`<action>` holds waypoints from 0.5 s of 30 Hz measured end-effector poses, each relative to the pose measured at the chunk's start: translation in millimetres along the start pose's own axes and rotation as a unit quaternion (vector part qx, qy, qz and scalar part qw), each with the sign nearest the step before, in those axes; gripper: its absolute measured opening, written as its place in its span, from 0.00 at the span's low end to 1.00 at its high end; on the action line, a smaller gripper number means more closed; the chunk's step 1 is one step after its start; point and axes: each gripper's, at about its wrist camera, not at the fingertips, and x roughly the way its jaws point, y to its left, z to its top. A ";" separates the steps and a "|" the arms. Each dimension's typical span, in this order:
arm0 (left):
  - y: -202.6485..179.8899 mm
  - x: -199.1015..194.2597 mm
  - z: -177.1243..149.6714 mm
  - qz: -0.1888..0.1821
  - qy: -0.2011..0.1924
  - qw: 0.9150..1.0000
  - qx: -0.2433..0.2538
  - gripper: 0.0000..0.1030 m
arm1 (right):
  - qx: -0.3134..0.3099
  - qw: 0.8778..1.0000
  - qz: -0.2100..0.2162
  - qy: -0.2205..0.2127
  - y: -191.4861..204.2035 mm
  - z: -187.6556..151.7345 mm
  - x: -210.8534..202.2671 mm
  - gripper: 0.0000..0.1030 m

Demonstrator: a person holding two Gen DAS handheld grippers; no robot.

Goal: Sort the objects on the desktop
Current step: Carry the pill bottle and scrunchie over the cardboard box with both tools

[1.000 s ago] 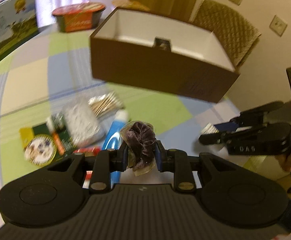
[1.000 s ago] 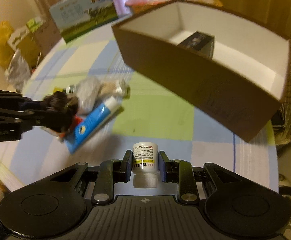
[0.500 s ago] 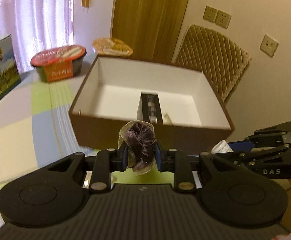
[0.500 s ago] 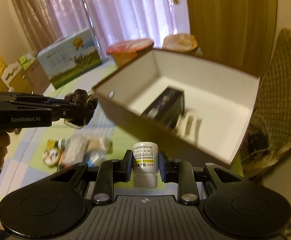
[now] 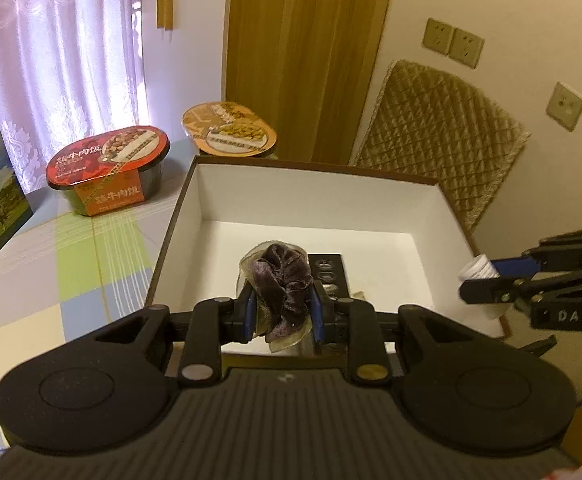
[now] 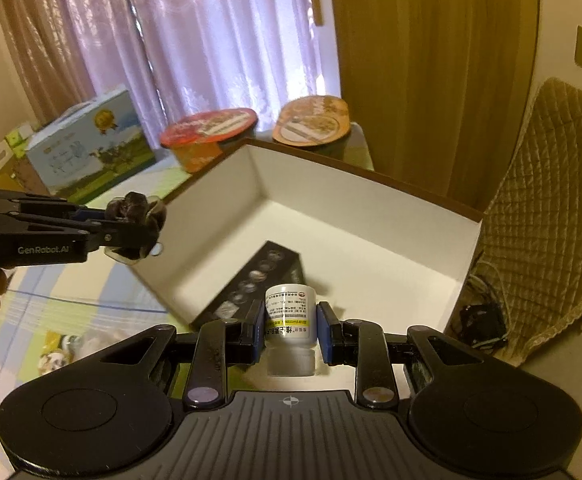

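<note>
My left gripper (image 5: 283, 312) is shut on a purple velvet scrunchie (image 5: 283, 280) and holds it over the near wall of the open brown box (image 5: 179, 220) with white inside. My right gripper (image 6: 289, 326) is shut on a small white medicine bottle (image 6: 290, 316), held upside down above the box (image 6: 363, 216). A black flat package (image 6: 259, 284) lies on the box floor. In the right wrist view the left gripper (image 6: 135, 232) with the scrunchie (image 6: 137, 222) is at the box's left wall. In the left wrist view the right gripper (image 5: 487, 280) with the bottle (image 5: 477, 270) is at the box's right wall.
Two instant-meal bowls, a red one (image 5: 111, 168) and an orange one (image 5: 229, 130), stand behind the box. A milk carton box (image 6: 87, 148) stands at the left. Several loose items (image 6: 57, 354) lie on the checked tablecloth (image 5: 71, 264). A quilted chair back (image 5: 439, 136) is behind the box on the right.
Both grippers have risen from the table and moved forward over the box, each keeping its object. The loose pile has dropped out of the left wrist view.
</note>
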 end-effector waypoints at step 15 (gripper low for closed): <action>26.2 106.2 14.6 0.012 0.136 0.991 0.008 0.21 | -0.032 0.990 -0.029 0.131 -42.3 16.0 78.1 0.23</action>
